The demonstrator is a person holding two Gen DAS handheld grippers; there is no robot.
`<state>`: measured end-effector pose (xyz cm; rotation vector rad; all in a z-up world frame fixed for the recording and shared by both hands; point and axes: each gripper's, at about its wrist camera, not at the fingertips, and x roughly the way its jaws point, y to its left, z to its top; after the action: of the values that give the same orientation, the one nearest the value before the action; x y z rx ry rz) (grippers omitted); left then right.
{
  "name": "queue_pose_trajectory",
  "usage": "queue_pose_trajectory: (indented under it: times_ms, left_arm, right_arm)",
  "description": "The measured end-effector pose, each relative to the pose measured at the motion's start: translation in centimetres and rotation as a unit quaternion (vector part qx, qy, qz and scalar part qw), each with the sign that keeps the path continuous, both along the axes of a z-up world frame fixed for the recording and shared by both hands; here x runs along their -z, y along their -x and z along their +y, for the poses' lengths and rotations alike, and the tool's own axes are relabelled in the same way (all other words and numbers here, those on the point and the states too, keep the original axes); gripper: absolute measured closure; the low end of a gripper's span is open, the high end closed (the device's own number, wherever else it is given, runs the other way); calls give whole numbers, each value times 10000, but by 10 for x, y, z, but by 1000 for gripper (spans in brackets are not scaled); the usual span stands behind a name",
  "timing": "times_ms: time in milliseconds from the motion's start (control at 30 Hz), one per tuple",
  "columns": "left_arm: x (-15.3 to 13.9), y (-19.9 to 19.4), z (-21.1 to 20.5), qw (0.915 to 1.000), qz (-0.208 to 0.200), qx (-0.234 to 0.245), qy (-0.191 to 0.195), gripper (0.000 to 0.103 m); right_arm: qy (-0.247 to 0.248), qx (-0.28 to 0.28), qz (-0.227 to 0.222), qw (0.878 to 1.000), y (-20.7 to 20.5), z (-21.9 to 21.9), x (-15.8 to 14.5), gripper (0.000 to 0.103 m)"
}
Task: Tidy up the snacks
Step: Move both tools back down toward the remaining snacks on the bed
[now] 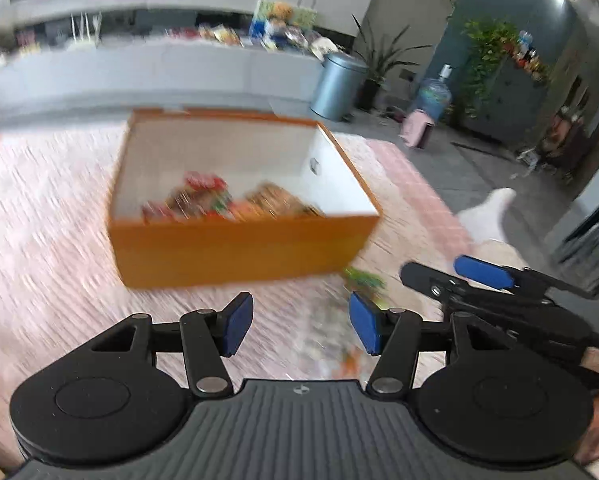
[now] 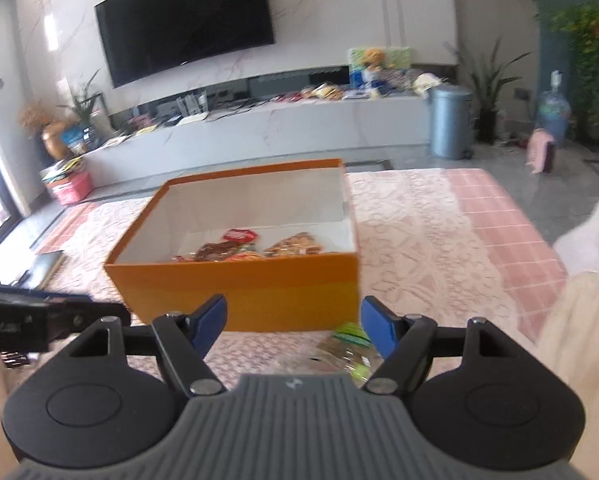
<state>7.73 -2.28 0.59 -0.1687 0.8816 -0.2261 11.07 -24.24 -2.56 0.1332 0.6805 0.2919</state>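
On pink-clothed counter (image 2: 439, 240): orange box (image 2: 239, 292) at 12 o'clock of both tools, snacks (image 2: 255, 248) inside. Left tool (image 1: 299, 324) open, empty. Right tool (image 2: 293, 326) open, empty; loose packet (image 2: 347, 344) at its 1 o'clock, before box.

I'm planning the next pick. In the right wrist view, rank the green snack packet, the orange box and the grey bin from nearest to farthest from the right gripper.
1. Green snack packet: on the cloth by the right gripper's right finger.
2. Orange box: straight ahead.
3. Grey bin: far right, on the floor.
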Motion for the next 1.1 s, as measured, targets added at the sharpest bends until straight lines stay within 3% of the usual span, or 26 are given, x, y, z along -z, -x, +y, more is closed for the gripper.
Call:
queue_pose_trajectory:
  times_ms: [133,300,633,933,1100]
  left_arm:
    - [20,5,-1,9998,151,101,-61,38]
    - [41,6,-2,9982,476,335,119,38]
    - [82,6,-19,9920,1023,683,-288,34]
    - [98,13,-26,9901,989,880,-462,34]
    - [112,9,-40,9844,970,966,-1106,32]
  right_arm:
    - [271,52,43,9996,15,-3,15,31]
    - [313,7,553,9980,22,-9,46,31]
    - [456,-10,1119,9927,26,-16,90,31]
    - [208,261,1311,9908,16,-25,105,31]
    - [146,262,1394,9898,11,-26,111,31]
